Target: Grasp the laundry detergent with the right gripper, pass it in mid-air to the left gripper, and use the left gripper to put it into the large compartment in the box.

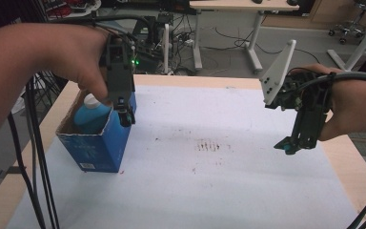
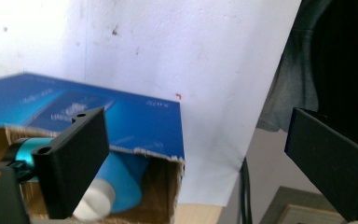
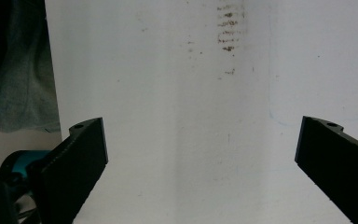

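Note:
A blue cardboard box (image 1: 100,148) stands open-topped at the left of the white sheet (image 1: 219,191). Inside it lies a light blue bottle (image 1: 91,115) with a white cap. My left gripper (image 1: 125,116) hangs over the box's right rim, beside the bottle and apart from it. In the left gripper view its jaws stand wide open around nothing (image 2: 196,158), with the box (image 2: 121,121) and the bottle (image 2: 121,182) below the left jaw. My right gripper (image 1: 288,145) hovers above the sheet's right side, open and empty (image 3: 200,158).
Brownish smudges (image 1: 209,145) mark the middle of the sheet. Bare wood of the table (image 1: 357,171) runs along the right and left edges. Black cables (image 1: 33,157) hang past the left edge. A desk (image 1: 238,5) and floor cables lie beyond the far edge.

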A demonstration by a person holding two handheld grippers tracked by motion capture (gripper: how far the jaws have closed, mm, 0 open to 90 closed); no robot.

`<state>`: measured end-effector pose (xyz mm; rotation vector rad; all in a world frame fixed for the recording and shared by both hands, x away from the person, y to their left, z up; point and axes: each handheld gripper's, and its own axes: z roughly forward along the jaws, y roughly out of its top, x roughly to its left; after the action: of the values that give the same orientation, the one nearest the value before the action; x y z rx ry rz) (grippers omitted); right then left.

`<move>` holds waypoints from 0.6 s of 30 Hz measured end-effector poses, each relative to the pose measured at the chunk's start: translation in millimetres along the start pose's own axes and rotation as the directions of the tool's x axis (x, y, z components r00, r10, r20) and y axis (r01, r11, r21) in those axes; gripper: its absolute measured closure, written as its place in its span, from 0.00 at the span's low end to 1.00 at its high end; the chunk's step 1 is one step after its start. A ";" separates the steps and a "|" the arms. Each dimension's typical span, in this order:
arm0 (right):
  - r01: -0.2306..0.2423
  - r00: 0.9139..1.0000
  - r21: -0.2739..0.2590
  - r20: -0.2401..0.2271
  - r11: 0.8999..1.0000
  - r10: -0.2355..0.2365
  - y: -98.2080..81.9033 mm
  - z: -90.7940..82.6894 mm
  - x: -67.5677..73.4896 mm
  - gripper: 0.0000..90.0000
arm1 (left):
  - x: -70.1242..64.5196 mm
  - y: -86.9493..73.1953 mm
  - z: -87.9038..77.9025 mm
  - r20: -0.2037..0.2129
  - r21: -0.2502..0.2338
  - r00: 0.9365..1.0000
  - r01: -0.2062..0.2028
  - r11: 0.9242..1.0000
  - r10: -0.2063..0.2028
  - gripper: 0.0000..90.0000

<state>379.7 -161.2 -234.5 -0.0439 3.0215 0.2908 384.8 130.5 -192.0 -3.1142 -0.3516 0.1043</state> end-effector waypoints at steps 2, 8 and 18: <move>-0.004 1.000 0.012 -0.005 1.000 0.004 -1.3 2.6 -2.2 0.01 | -0.1 6.6 7.9 0.019 -0.002 0.999 -0.029 1.000 0.029 0.07; -0.037 0.999 0.033 0.000 0.999 0.037 -8.4 12.7 -19.0 0.01 | 0.9 15.2 24.6 0.047 0.003 0.997 -0.062 0.998 0.062 0.05; -0.099 0.995 0.053 0.012 0.994 0.099 -21.4 25.1 -45.2 0.01 | 2.1 20.9 46.1 0.058 -0.006 0.994 -0.088 0.996 0.089 0.02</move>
<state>428.1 -176.5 -258.2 0.1119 3.0256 0.2184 388.4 110.6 -238.4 -3.1350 -0.2144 0.1959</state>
